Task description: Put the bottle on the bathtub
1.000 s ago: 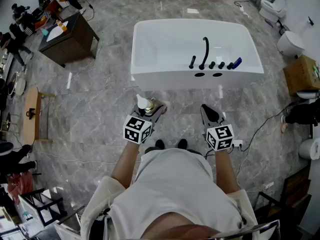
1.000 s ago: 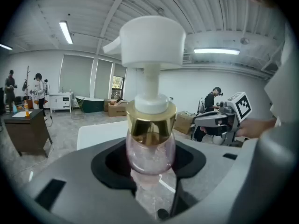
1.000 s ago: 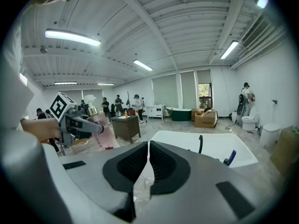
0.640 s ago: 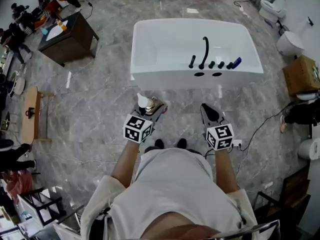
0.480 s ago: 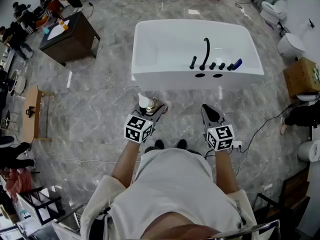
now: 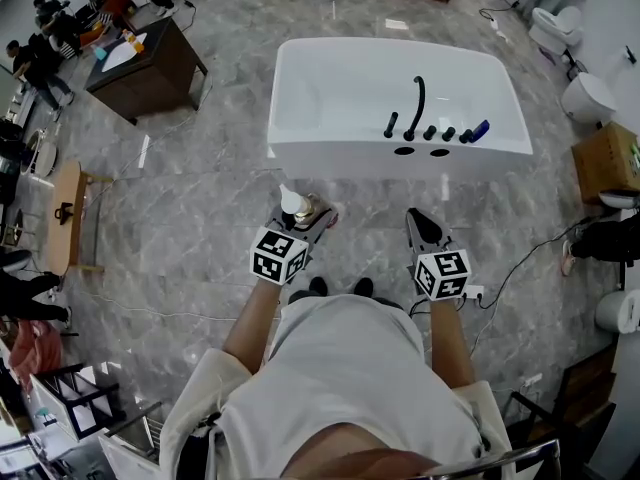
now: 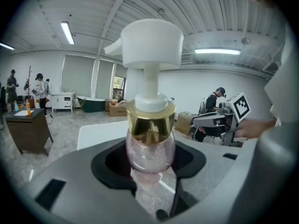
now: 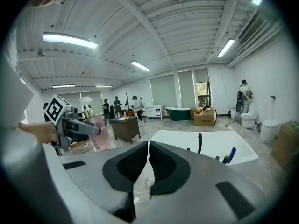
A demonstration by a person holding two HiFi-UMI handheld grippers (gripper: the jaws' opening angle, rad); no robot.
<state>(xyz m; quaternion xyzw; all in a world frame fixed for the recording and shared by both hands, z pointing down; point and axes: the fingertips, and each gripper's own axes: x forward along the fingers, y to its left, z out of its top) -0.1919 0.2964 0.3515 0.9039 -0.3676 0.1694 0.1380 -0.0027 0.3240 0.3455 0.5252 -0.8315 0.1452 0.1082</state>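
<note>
Head view: a person stands on a grey marble floor (image 6: 200,208) facing the long side of a white bathtub (image 6: 340,158), with a gripper in each hand.
Left gripper (image 6: 308,215): jaws clamped on the bottle's body, held out over the floor, short of the tub's near wall.
Bottle (image 6: 292,204): upright between the left jaws, in the air and apart from the tub (the left gripper view shows a clear pinkish body, a gold collar and a white pump head).
Right gripper (image 6: 421,226): jaws pressed together with nothing between them, held beside the left gripper and well apart from it.
Near rim of the tub: a black faucet (image 6: 416,103) with a row of black knobs, and a blue object (image 6: 481,128) at the right end.
Surroundings: a dark wooden cabinet (image 6: 150,63) stands off to the left, and a cardboard box (image 6: 605,163) to the right.
</note>
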